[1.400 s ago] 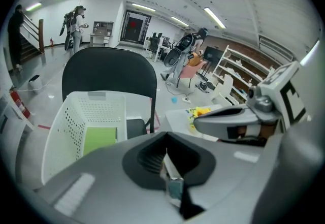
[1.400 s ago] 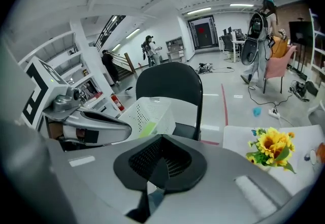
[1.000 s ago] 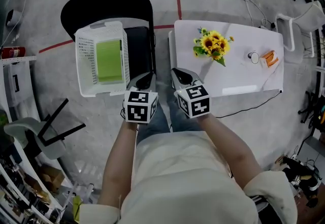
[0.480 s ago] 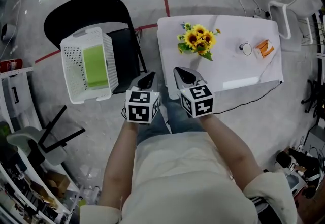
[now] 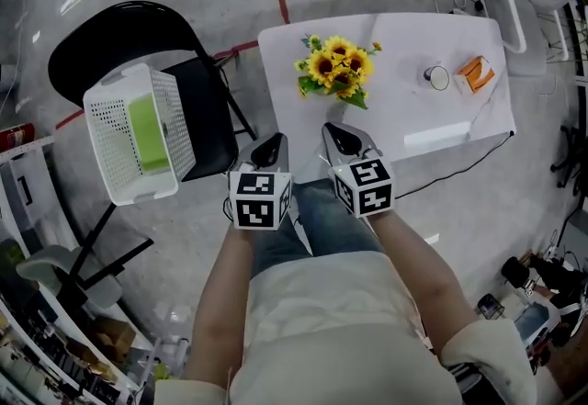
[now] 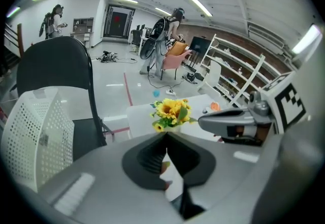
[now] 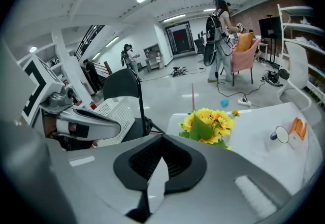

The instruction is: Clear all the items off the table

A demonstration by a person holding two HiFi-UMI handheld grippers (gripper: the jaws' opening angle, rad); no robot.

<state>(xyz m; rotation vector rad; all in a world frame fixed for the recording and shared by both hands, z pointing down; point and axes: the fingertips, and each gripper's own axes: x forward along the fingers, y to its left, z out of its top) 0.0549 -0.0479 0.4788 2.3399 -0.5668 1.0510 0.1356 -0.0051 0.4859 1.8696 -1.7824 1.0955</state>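
A bunch of yellow sunflowers point(image 5: 336, 70) stands on the white table point(image 5: 404, 118), with a small round cup point(image 5: 438, 77) and an orange packet point(image 5: 477, 74) to its right. My left gripper point(image 5: 268, 148) hangs shut and empty between the chair and the table's near left corner. Just over the table's near edge, my right gripper point(image 5: 333, 132) is shut with nothing in it. In the left gripper view the sunflowers point(image 6: 170, 112) show past the closed left gripper point(image 6: 166, 134); in the right gripper view the sunflowers point(image 7: 207, 124) and cup point(image 7: 280, 134) lie ahead of the right gripper point(image 7: 162, 137).
A white perforated basket point(image 5: 115, 151) holding a green item point(image 5: 147, 129) rests on a black folding chair point(image 5: 197, 109) left of the table. A black cable point(image 5: 459, 169) hangs off the table's near edge. People stand far off in the room. Clutter lines the floor edges.
In the head view the table has shifted up and left, and the basket and chair down and left. Both grippers stay shut, side by side, now nearer the table's near left corner.
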